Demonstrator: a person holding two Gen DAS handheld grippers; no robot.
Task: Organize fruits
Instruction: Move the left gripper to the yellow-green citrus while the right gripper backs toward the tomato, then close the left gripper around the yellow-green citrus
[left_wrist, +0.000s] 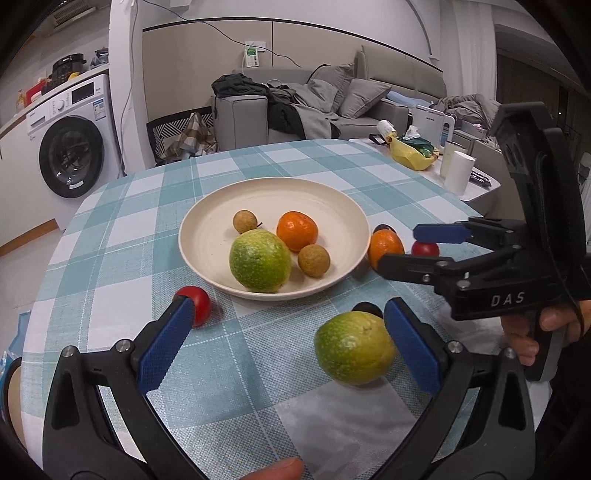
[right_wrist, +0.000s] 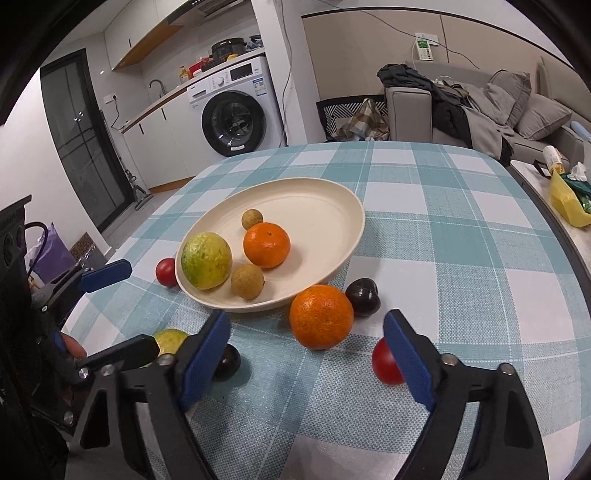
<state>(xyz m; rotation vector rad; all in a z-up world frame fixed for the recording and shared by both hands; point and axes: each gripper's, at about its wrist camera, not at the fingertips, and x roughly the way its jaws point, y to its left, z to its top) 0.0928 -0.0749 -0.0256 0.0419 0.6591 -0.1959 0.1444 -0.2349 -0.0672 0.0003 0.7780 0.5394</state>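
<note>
Your round table under the teal-and-white checked cloth has its widest bare stretch beyond and to the right of the shallow cream plate, running to the curved far edge; the near side is crowded. The plate sits mid-table and holds a green-yellow round citrus, a small orange mandarin and two tan longans. Loose fruit rings its near rim: a larger orange mandarin just off the rim, a dark purple plum touching or almost touching it, a red cherry tomato nearer you, another red tomato against the plate's left edge, a second dark round fruit, and a second green-yellow citrus on the cloth. Your right gripper points down at a slant with its blue-padded jaws spread, the orange mandarin lying ahead between the tips, neither pad touching it; the right pad stands over the near tomato. Your left gripper also slants down with jaws wide apart, the loose citrus just inside its right pad; whether they touch is unclear. Your hand shows around the right gripper's handle.
</note>
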